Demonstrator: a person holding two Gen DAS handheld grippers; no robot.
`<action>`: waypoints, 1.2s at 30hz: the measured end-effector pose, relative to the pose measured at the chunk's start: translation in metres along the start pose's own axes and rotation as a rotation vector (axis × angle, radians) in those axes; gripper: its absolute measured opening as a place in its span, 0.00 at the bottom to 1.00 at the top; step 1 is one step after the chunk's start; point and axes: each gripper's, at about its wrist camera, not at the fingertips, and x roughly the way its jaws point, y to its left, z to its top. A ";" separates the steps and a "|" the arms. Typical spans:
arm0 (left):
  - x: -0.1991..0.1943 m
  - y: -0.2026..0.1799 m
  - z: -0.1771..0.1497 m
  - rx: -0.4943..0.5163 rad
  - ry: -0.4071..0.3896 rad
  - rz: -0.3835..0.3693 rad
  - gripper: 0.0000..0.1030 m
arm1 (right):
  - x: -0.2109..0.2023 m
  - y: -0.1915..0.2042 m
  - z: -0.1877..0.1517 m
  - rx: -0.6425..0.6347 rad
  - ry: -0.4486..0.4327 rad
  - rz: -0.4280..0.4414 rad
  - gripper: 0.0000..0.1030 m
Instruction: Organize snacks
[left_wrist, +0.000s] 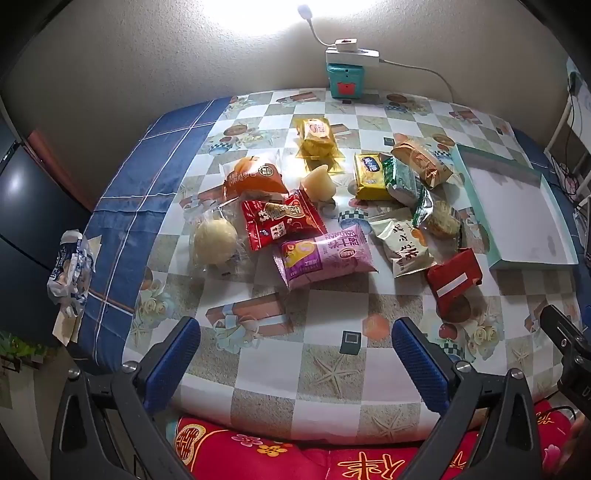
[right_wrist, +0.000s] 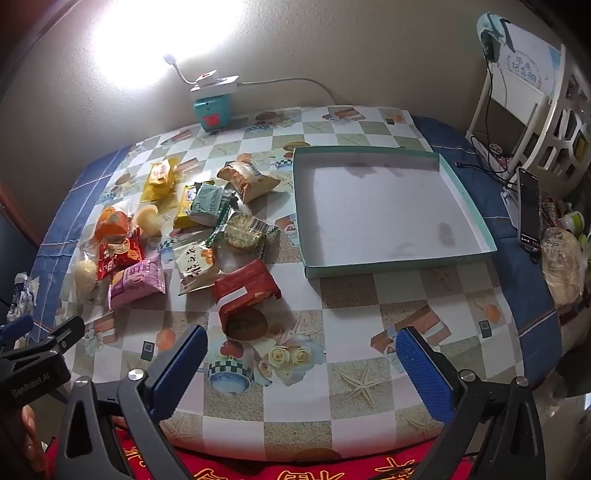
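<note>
Several wrapped snacks lie in a loose pile on the checked tablecloth: a pink packet (left_wrist: 325, 258) (right_wrist: 136, 284), a red packet (left_wrist: 279, 221), an orange packet (left_wrist: 255, 175), a yellow packet (left_wrist: 317, 134) and a dark red packet (left_wrist: 454, 278) (right_wrist: 245, 290). An empty teal-rimmed shallow box (right_wrist: 384, 206) (left_wrist: 517, 206) sits to the right of the pile. My left gripper (left_wrist: 295, 354) is open and empty above the table's near edge, short of the pink packet. My right gripper (right_wrist: 301, 365) is open and empty, near the dark red packet and in front of the box.
A teal device with a white power strip and lamp (left_wrist: 347, 74) stands at the back by the wall. A blue-white wrapper (left_wrist: 70, 269) lies at the table's left edge. A phone (right_wrist: 530, 206) and bagged items (right_wrist: 561, 266) lie at the right. A red cushion (left_wrist: 295, 454) sits below the front edge.
</note>
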 end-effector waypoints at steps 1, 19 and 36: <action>0.000 0.000 0.000 0.002 0.000 0.001 1.00 | 0.000 0.000 0.000 0.001 -0.003 0.004 1.00; -0.006 -0.001 0.006 -0.004 -0.015 0.006 1.00 | 0.000 -0.001 0.000 0.001 -0.006 0.005 1.00; -0.012 0.001 0.003 -0.006 -0.042 0.000 1.00 | 0.003 -0.010 0.000 0.024 -0.008 -0.033 1.00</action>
